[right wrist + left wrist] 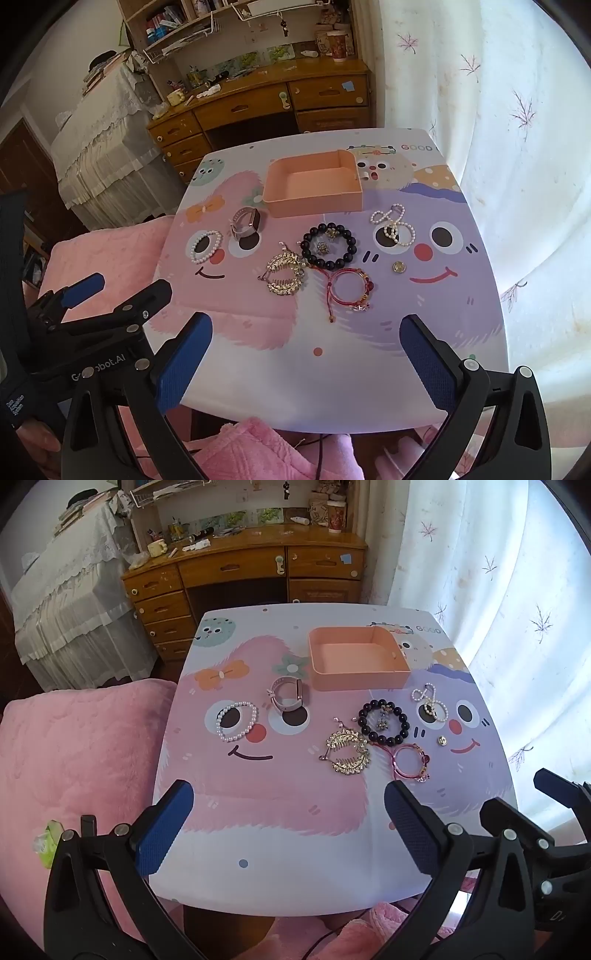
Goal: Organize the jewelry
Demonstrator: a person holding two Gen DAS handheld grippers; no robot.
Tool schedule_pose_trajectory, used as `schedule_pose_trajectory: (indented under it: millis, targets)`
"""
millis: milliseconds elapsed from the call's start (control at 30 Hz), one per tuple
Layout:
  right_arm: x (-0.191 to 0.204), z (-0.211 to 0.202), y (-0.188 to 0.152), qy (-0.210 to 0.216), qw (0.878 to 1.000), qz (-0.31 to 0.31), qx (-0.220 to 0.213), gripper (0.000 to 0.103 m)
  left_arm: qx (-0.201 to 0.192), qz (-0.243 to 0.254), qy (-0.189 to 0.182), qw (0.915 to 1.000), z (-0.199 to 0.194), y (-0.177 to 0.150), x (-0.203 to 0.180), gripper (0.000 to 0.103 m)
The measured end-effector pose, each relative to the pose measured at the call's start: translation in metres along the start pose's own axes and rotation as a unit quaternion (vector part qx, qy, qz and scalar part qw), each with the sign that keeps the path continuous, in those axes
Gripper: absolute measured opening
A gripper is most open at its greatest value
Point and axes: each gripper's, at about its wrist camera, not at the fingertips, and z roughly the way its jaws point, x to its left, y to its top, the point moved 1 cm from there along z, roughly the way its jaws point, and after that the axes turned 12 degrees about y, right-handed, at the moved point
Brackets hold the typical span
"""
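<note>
Your jewelry lies loose on the cartoon-printed desk in front of the empty peach tray: a pearl bracelet and watch to the left, a dark bead bracelet, gold hair comb, red cord bracelet and pearl piece to the right. Your left hand-held gripper and right hand-held gripper both hang over the near edge, jaws spread wide and holding nothing.

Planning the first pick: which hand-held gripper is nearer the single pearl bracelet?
Left. The pearl bracelet lies ahead of the left hand-held gripper; the right hand-held gripper sits farther right.
</note>
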Motion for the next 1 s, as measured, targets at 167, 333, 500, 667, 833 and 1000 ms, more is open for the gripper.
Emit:
schedule_pose_trajectory:
  millis: [167,333,500,667,833,1000]
  targets:
    - [0.0,0.003,0.001,-0.005,1.0,0.003,0.0,0.103,0.0,0.002,-0.008,1.0,0.002,0.001,-0.001,0.103]
    - [-0.003,0.008,-0.003,-0.011,1.0,0.0,0.001,0.103,-0.003,0.007,-0.009,0.9999,-0.008,0.02,0.004,0.103]
    - [0.0,0.003,0.002,-0.015,1.0,0.002,-0.001,0.103,-0.016,0.019,-0.003,0.9997,-0.008,0.007,-0.001,0.103]
    - [0.003,0.001,0.005,-0.02,1.0,0.001,-0.003,0.103,-0.017,0.019,-0.004,0.9997,-0.006,0.007,-0.001,0.103]
    - [0.002,0.001,0.005,-0.024,1.0,0.001,-0.005,0.103,-0.02,0.02,-0.004,0.9996,-0.005,0.008,-0.002,0.103]
    - [0.003,0.0,0.006,-0.027,1.0,0.001,-0.007,0.103,-0.02,0.019,-0.004,0.9996,-0.005,0.008,-0.003,0.103]
